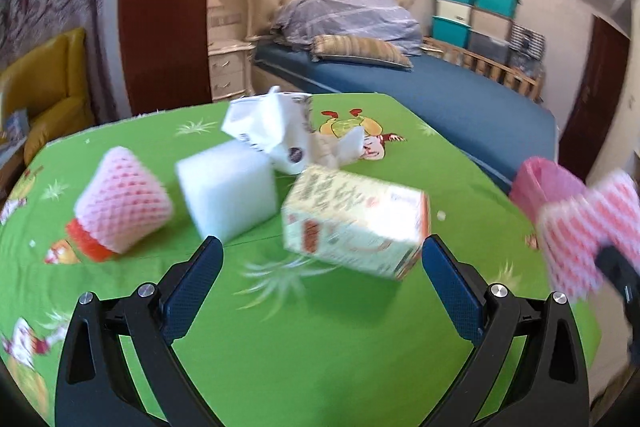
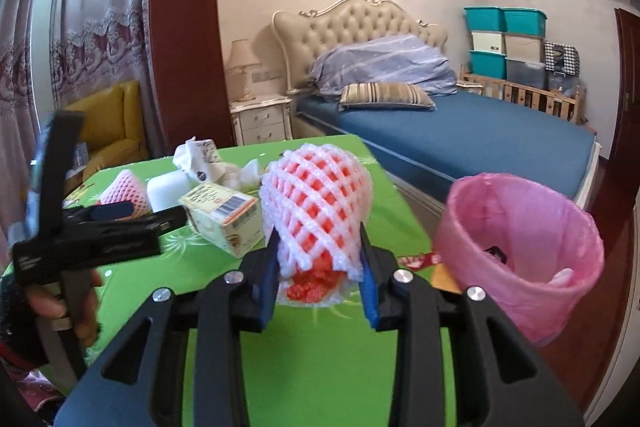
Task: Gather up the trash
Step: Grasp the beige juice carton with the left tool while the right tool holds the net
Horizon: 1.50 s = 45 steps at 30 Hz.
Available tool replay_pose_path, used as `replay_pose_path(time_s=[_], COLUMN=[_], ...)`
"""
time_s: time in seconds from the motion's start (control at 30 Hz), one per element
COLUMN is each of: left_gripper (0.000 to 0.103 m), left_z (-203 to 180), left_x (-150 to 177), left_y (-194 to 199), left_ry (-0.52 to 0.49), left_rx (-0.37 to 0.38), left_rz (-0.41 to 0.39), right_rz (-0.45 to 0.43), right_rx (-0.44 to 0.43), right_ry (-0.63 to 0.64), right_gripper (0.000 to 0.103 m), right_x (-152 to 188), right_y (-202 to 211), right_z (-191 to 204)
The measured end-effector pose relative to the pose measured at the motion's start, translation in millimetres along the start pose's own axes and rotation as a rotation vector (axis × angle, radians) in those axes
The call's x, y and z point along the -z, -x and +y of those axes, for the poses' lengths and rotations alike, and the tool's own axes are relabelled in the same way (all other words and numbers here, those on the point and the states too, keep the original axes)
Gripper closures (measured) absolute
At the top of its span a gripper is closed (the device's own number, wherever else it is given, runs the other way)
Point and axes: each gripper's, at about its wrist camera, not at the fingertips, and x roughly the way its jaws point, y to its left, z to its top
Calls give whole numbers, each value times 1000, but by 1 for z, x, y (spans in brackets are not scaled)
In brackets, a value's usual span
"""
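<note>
Gripping the foam net [image 2: 316,203] in my right gripper [image 2: 320,267] to bin [image 2: 520,251] it; left gripper [image 1: 320,267] wide, lower centre

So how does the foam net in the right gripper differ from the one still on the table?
The held foam net is clamped between the right gripper's fingers, near the pink-lined bin; the other foam net lies free on the green tablecloth. The held one looks wider meshed, with more red showing through. Both are pinkish mesh sleeves over something red.
</note>
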Motion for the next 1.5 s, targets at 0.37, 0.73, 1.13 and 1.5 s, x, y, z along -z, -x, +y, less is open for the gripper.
replay_pose_path(time_s=[0.37, 0.73, 1.13, 1.5], left_gripper=[8, 6, 6, 53], left_z=[-55, -55, 36, 21], left_x=[-36, -24, 10, 2], left_y=[-62, -65, -29, -57], left_ry=[78, -102, -37, -71], left_rx=[-202, -232, -143, -45], left_rz=[41, 86, 146, 160], right_rz=[-35, -39, -20, 16], right_rx=[20, 10, -51, -32], right_ry=[-57, -82, -24, -1], right_gripper=[70, 69, 69, 69], right_x=[11, 14, 9, 13], right_y=[9, 12, 3, -2], right_z=[-32, -33, 9, 14])
